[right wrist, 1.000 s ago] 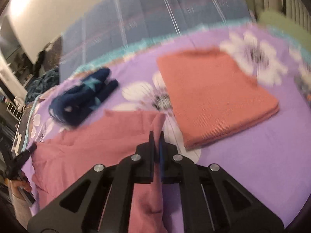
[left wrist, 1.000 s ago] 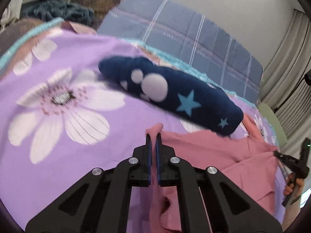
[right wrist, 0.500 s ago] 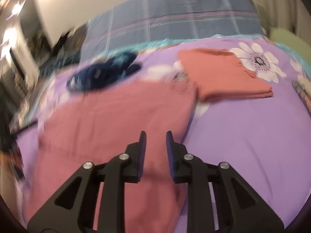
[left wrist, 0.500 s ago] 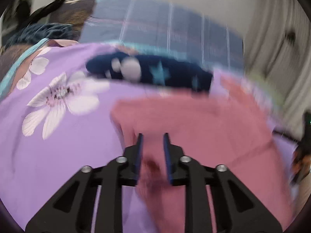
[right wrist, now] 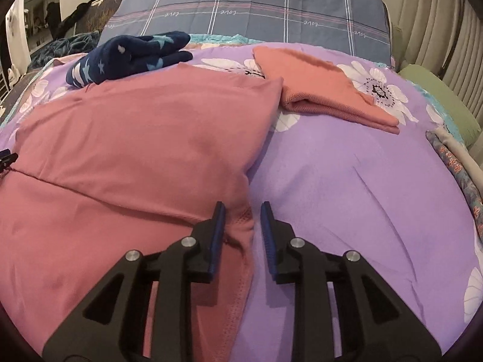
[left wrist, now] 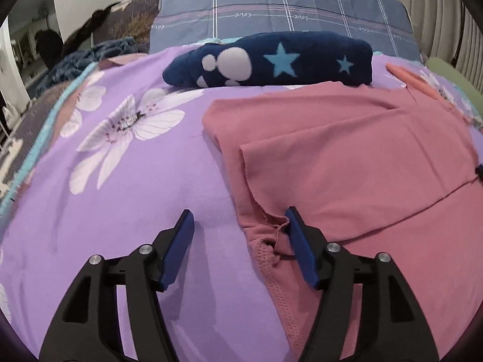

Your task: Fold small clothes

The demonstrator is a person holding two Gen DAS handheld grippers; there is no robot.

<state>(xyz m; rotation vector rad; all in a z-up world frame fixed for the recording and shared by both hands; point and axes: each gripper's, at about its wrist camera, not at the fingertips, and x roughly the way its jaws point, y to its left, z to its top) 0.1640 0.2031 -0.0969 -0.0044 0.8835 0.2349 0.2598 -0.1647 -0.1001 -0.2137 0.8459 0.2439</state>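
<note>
Both grippers have just been opening: left gripper [left wrist: 238,220] jaws wide, right gripper [right wrist: 243,211] narrower, each loose around a hem of the pink garment [right wrist: 135,138] lying on the purple bedspread [right wrist: 347,181]. Past the garment lie navy star clothes [left wrist: 271,58] and a folded orange piece [right wrist: 320,87]. No containers.

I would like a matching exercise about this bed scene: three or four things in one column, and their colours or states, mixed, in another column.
Things:
1. pink garment
2. fleece item
3. orange cloth
4. left gripper

States:
A. navy with stars
B. folded, beside the pink one
C. open wide
D. spread flat, top layer folded over

Pairs: 1-D, 2-A, 3-B, 4-C
</note>
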